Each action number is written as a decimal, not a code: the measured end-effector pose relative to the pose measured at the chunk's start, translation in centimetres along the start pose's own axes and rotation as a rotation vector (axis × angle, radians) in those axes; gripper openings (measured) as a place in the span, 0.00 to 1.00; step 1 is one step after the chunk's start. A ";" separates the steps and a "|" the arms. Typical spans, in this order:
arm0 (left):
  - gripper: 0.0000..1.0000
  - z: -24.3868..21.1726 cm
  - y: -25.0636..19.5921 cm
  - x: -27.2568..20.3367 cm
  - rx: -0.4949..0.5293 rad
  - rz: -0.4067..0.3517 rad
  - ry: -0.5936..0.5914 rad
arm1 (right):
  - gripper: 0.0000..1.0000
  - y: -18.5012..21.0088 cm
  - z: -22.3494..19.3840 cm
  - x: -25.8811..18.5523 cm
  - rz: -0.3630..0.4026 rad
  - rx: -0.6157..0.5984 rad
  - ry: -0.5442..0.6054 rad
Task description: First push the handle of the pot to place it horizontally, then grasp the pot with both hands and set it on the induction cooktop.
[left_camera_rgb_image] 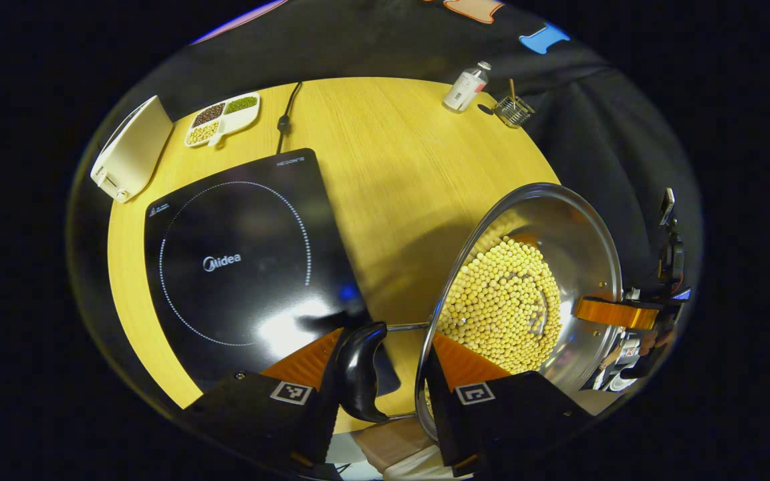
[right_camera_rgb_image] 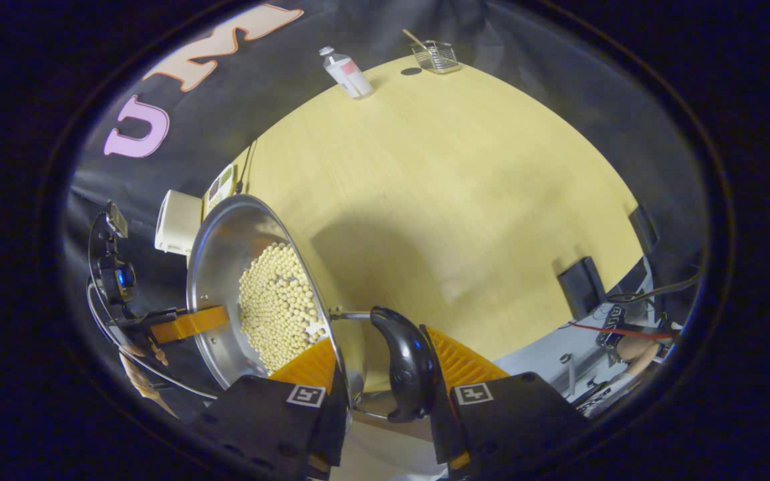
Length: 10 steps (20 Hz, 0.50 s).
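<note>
Pot (left_camera_rgb_image: 545, 294), round polished steel holding pale beans, is held above the yellow wooden tabletop (left_camera_rgb_image: 392, 167), beside the black induction cooktop (left_camera_rgb_image: 238, 260); left tongs (left_camera_rgb_image: 385, 371) and right tongs (right_camera_rgb_image: 381, 374) each clamp a black side handle (left_camera_rgb_image: 358, 374)

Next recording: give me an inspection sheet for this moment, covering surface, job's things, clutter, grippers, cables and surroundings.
Surface: yellow wooden table.
Job's things: steel pot of yellow beans, held off the table beside the black induction cooktop, not on it.
Clutter: white appliance, divided dish of beans, small bottle, wire basket, all at the far edge.
Grippers: left gripper shut on one black side handle; right gripper shut on the other side handle.
Cables: black cord running from the cooktop to the far edge.
Surroundings: black cloth wall.
</note>
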<state>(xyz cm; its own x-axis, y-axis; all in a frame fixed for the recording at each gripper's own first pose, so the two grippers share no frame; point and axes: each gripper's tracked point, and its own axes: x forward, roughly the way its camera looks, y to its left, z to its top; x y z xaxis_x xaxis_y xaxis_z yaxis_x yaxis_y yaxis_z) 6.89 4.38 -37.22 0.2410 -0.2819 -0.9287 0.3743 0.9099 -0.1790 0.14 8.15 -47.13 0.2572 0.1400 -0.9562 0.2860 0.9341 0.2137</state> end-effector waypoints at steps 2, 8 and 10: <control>0.65 -0.6 1.4 -0.7 0.000 0.000 -0.004 | 0.55 1.3 -0.8 0.0 -0.004 -0.002 -0.012; 0.64 -1.7 6.6 -3.0 -0.011 0.030 -0.032 | 0.55 6.4 -2.7 1.6 0.011 -0.035 -0.032; 0.65 -2.2 8.5 -3.8 -0.015 0.044 -0.044 | 0.50 8.2 -3.1 2.2 0.018 -0.050 -0.037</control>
<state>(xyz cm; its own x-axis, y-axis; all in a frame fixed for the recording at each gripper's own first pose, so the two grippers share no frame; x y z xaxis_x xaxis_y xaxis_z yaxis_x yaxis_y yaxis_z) 7.18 13.82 -35.88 0.2959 -0.2543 -0.9208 0.3488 0.9261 -0.1437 0.21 17.09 -48.10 0.2960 0.1459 -0.9440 0.2348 0.9468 0.2199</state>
